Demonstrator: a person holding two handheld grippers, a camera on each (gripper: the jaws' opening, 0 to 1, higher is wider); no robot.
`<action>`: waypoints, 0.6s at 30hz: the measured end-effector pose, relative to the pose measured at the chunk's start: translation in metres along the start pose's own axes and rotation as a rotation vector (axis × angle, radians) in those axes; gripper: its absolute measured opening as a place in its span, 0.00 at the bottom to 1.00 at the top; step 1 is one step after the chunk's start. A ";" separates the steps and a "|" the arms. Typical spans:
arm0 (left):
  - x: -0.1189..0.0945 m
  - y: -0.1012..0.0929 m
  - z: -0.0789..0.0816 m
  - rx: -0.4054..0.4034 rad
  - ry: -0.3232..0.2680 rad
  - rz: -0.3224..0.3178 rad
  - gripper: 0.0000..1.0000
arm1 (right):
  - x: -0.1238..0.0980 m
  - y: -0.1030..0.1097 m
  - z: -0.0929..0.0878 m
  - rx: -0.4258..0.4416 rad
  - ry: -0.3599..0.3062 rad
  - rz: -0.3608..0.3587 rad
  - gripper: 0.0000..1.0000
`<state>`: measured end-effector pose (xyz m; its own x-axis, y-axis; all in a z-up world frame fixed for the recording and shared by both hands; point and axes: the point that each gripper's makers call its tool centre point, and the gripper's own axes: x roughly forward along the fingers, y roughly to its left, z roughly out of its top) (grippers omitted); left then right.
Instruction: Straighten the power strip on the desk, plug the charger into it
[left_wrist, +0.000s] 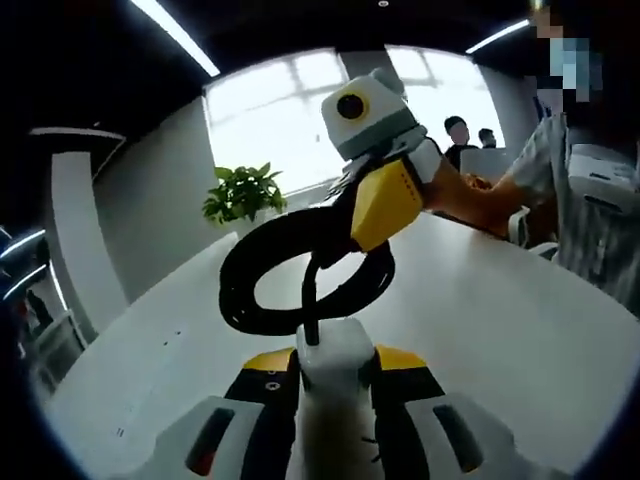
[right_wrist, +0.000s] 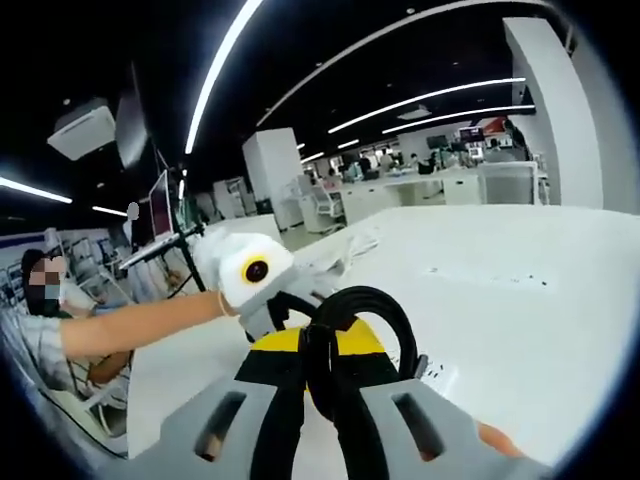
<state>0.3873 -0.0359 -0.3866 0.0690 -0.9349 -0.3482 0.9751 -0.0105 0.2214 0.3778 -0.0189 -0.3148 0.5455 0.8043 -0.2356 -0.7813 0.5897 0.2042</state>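
I have both tongs lifted above the white table (left_wrist: 520, 330), working on the power strip and its lead. My left tongs (left_wrist: 335, 370) are clenched on the white power strip (left_wrist: 333, 365), which sits upright between the jaws. From its top the black cable (left_wrist: 260, 262) runs up and curls into a coil that hangs in the air. My right tongs (left_wrist: 375, 215) come in from the far side and grasp that coil at its upper part; in the right gripper view the right tongs (right_wrist: 322, 385) are shut on the looped cable (right_wrist: 395, 310), with the left tongs (right_wrist: 262, 290) just beyond.

I judge this to be the straightening step, not yet finished: the strip is off the table and the lead is bunched. I cannot make out the charger. A potted plant (left_wrist: 243, 193) stands at the far edge.

Next, I think, the coil needs drawing out and the strip laying flat, sockets up, before any plugging.
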 end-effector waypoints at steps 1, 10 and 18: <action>-0.001 0.001 -0.001 -0.011 -0.001 0.012 0.28 | -0.001 0.000 0.000 0.001 -0.003 -0.001 0.07; -0.017 0.011 0.004 -0.082 -0.082 0.114 0.65 | -0.002 0.002 -0.002 0.018 -0.012 -0.005 0.07; -0.023 0.013 0.008 -0.117 -0.148 0.202 0.89 | -0.004 0.004 -0.004 0.030 -0.030 -0.001 0.08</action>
<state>0.3968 -0.0178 -0.3682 0.2413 -0.9556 -0.1693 0.9630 0.2142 0.1636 0.3716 -0.0200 -0.3168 0.5558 0.8051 -0.2074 -0.7715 0.5924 0.2321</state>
